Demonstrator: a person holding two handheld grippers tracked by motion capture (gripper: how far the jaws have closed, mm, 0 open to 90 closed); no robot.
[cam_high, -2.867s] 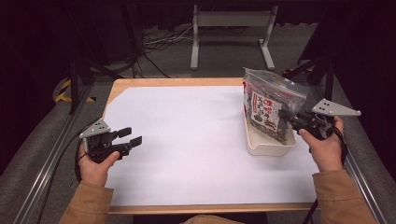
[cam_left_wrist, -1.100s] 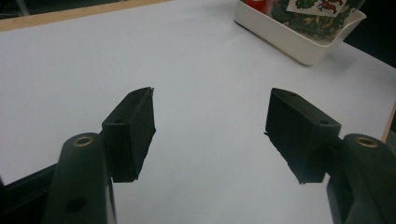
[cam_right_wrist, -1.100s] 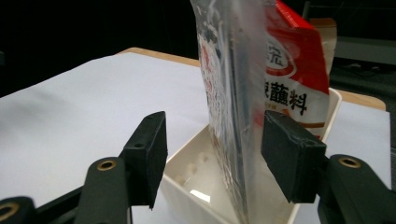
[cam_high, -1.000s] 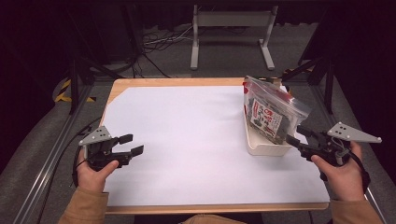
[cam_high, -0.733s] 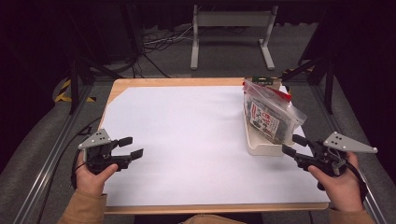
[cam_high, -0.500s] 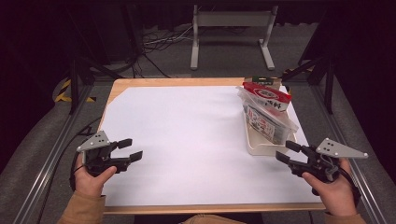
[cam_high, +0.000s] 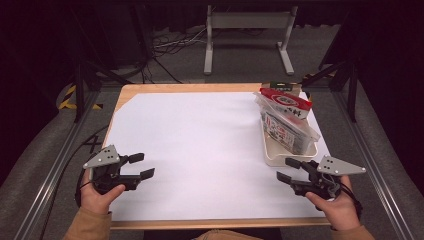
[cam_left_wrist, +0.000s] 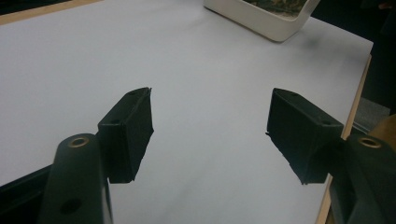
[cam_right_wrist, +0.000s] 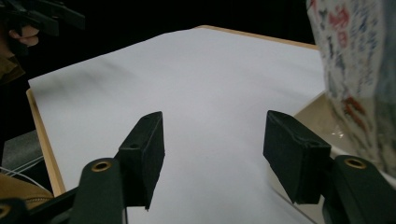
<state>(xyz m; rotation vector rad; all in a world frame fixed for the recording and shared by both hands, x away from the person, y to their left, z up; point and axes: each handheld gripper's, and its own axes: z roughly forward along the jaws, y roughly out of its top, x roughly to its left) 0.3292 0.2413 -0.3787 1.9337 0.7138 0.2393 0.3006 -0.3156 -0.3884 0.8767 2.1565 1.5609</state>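
A cream tray (cam_high: 278, 159) stands at the table's right side, with several printed snack packets (cam_high: 286, 131) leaning in it; the top one has a red header (cam_high: 286, 100). My right gripper (cam_high: 284, 169) is open just in front of the tray's near end and holds nothing. In the right gripper view the open gripper (cam_right_wrist: 215, 149) points across the white sheet, with a packet (cam_right_wrist: 355, 65) and the tray's rim (cam_right_wrist: 314, 116) at its right. My left gripper (cam_high: 144, 165) is open over the near left of the sheet. The left gripper view has the open gripper (cam_left_wrist: 210, 135) facing the tray (cam_left_wrist: 261, 21).
A white sheet (cam_high: 205, 145) covers the wooden table top (cam_high: 200, 87). Metal rails (cam_high: 45, 190) run along both sides. Beyond the far edge are a grey stand (cam_high: 247, 35) and cables on the floor. The other hand's gripper (cam_right_wrist: 39, 18) is at the upper left of the right gripper view.
My right gripper has drawn back from the packets in the tray to the near right of the table. The packets have tipped toward the far end. The left gripper has drifted nearer.
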